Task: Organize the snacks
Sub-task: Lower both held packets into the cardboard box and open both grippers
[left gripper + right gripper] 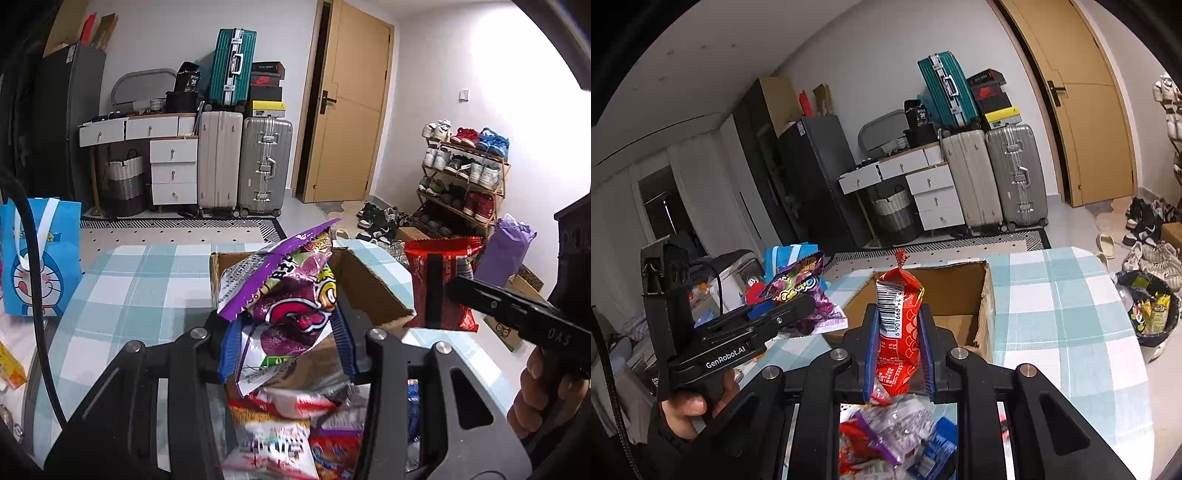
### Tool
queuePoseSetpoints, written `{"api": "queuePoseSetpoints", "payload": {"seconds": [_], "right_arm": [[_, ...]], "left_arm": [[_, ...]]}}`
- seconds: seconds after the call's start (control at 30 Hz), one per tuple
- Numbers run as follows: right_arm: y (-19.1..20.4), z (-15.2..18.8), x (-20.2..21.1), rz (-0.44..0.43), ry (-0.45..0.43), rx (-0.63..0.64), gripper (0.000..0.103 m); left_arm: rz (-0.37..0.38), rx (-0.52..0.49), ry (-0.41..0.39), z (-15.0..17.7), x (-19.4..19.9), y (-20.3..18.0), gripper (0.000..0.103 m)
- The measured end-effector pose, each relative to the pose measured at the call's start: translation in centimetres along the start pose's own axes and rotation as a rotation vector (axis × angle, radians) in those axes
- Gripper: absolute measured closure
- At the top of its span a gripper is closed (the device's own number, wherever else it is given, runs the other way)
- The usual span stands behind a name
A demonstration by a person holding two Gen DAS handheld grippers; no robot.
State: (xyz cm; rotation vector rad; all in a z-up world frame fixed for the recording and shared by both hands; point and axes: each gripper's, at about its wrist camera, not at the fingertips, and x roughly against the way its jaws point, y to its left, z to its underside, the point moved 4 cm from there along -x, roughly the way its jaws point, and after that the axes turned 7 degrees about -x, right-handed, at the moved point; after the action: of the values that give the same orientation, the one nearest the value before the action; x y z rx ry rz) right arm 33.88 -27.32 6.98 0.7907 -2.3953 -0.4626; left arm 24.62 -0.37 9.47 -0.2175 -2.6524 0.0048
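My left gripper [286,332] is shut on a purple snack packet [291,291] and holds it up in front of an open cardboard box [373,291]. My right gripper [899,332] is shut on a red snack packet [897,332] with a barcode, held just before the same box [986,295]. In the left wrist view the right gripper [443,291] and its red packet [439,280] hang at the box's right. In the right wrist view the left gripper [798,308] holds the purple packet [801,295] to the box's left. Loose snack packets [284,424] lie below both grippers [897,439].
The box stands on a table with a blue-and-white checked cloth [1071,306]. A blue cartoon bag [40,258] stands at the table's left. Suitcases [243,162], white drawers [173,173], a door [351,103] and a shoe rack [465,173] line the room. A bin [1152,314] sits on the floor.
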Motion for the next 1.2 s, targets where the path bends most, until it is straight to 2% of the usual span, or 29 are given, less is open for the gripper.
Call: {"api": "queuePoseSetpoints", "payload": {"seconds": [0.4,0.87,1.1,1.2], "right_arm": [[-1.7,-0.3,-6.0,0.035,0.052,-0.017,0.083],[-4.3,0.2,-10.6,0.084,0.1,-0.045,0.083],[-5.2,0.7,-12.4,0.114,0.125,-0.046,0.083],[-5.4,0.9,-12.8,0.116,0.135,-0.044,0.083]], "left_arm": [[-0.043,-0.017,0.084,0.8,-8.9,0.2,0.063],[-0.058,-0.047,0.141,2.4,-14.1,0.3,0.062],[-0.039,-0.031,0.208,3.2,-17.7,1.0,0.062],[-0.039,-0.035,0.206,3.3,-18.3,1.1,0.062]]}}
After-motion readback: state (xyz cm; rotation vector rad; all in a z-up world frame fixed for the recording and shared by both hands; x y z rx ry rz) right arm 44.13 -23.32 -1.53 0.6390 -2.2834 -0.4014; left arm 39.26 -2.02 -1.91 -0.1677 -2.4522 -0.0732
